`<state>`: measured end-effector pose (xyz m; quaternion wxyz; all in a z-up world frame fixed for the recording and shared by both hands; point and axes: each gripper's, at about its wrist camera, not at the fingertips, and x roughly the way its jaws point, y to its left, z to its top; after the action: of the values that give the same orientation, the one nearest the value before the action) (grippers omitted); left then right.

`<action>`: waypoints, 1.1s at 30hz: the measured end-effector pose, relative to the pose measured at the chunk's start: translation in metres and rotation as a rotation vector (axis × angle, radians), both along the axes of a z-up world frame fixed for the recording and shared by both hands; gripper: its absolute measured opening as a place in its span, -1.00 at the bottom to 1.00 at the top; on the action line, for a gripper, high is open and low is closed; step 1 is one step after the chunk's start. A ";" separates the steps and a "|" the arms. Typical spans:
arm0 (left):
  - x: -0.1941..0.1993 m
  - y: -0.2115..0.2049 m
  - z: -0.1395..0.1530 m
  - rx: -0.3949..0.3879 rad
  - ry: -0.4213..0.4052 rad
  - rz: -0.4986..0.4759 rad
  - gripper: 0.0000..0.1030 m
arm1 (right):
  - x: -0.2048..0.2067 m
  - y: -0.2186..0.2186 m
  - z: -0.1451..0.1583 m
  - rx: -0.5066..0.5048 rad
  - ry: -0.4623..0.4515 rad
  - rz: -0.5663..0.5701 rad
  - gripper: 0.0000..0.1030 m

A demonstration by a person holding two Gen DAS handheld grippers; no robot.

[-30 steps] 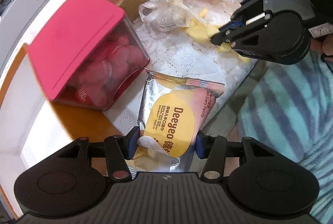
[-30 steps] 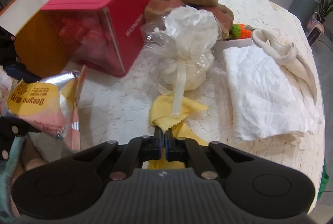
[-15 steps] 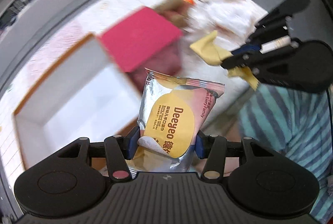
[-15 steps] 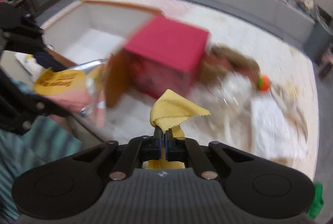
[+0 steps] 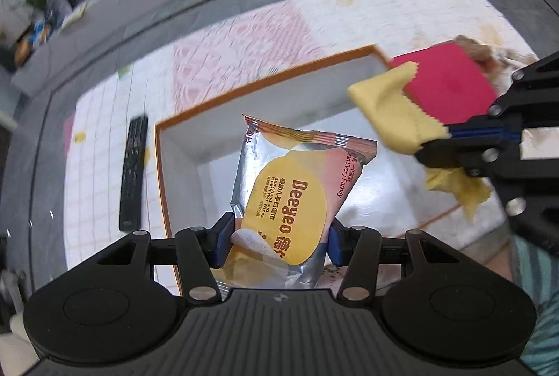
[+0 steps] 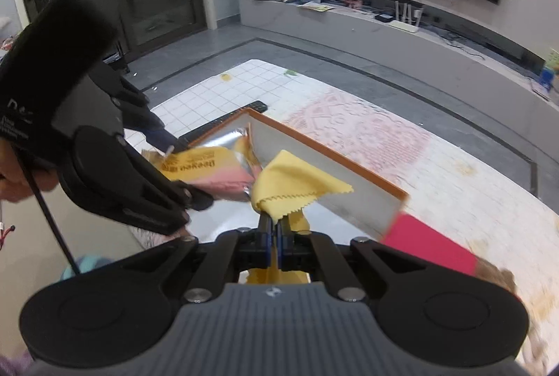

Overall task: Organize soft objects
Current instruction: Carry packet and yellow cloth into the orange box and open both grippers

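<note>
The left tongs (image 5: 279, 241) stand about half open, pads pressed on the sides of the wipes pack (image 5: 297, 187), which hangs over the open box (image 5: 265, 86), its long axis running straight out from the tongs toward the box's far wall. The right tongs (image 6: 275, 233) are fully closed on a corner of the yellow cloth (image 6: 293, 182), which is held in the air above the box's near edge, just beside the pack and on the side of the red container (image 5: 447, 89). Both loads look ready to drop in, and I judge the left hand nearer the box's middle, so the pack has the shorter way down.
</note>
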<state>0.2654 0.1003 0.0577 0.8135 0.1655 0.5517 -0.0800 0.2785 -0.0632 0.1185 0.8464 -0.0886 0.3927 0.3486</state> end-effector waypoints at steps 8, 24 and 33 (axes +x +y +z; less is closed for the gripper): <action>0.016 0.023 -0.046 -0.019 0.104 0.031 0.14 | 0.058 0.050 -0.061 -0.108 0.114 0.013 -1.00; 0.040 0.033 -0.102 0.039 0.165 0.016 0.11 | 0.085 0.075 -0.139 -0.214 0.235 0.060 -0.99; 0.041 0.037 -0.109 0.042 0.149 0.035 0.35 | 0.086 0.080 -0.143 -0.232 0.246 0.064 -0.88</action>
<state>0.3066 0.1373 -0.0510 0.7677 0.1663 0.6153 -0.0663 0.3647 0.0173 -0.0247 0.7645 -0.1550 0.5278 0.3359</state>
